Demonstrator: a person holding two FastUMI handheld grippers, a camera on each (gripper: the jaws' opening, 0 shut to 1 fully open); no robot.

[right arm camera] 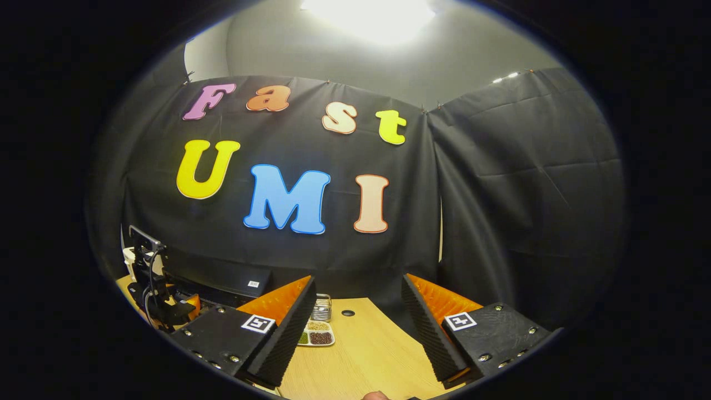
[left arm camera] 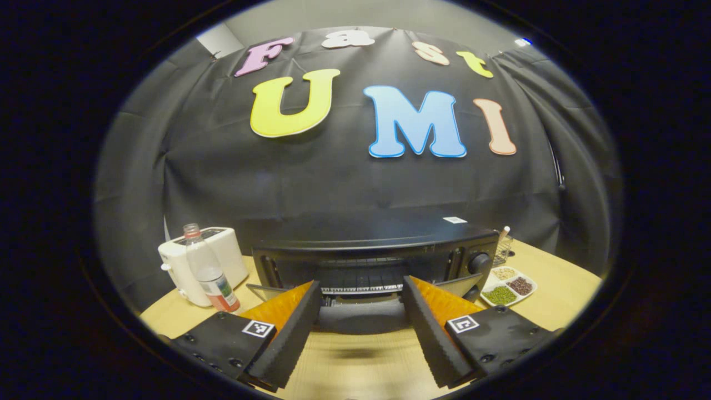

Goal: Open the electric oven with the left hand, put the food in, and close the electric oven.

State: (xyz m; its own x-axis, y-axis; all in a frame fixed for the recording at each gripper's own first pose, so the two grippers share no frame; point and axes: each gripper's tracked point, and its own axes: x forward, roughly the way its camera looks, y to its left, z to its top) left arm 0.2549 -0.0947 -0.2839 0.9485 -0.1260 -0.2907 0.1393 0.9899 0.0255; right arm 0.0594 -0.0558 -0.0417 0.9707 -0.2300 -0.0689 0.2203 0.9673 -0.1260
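A black electric oven point(left arm camera: 377, 250) stands on the wooden table straight ahead in the left gripper view. Its door point(left arm camera: 361, 319) lies folded down and the wire rack point(left arm camera: 364, 280) inside shows. My left gripper point(left arm camera: 361, 284) is open just in front of the door, nothing between its fingers. Right of the oven sits a white divided tray of beans and grains point(left arm camera: 508, 286). In the right gripper view my right gripper point(right arm camera: 358, 282) is open and empty above the table; the tray point(right arm camera: 316, 333) lies beyond its left finger. The oven point(right arm camera: 222, 280) and the left gripper point(right arm camera: 155, 289) appear at far left.
A white toaster point(left arm camera: 219, 253) and a clear plastic bottle point(left arm camera: 208, 272) stand left of the oven. A small wire basket point(right arm camera: 322, 308) sits behind the tray. The table point(right arm camera: 366, 350) has a cable hole point(right arm camera: 348, 313). Black cloth walls close the back and right.
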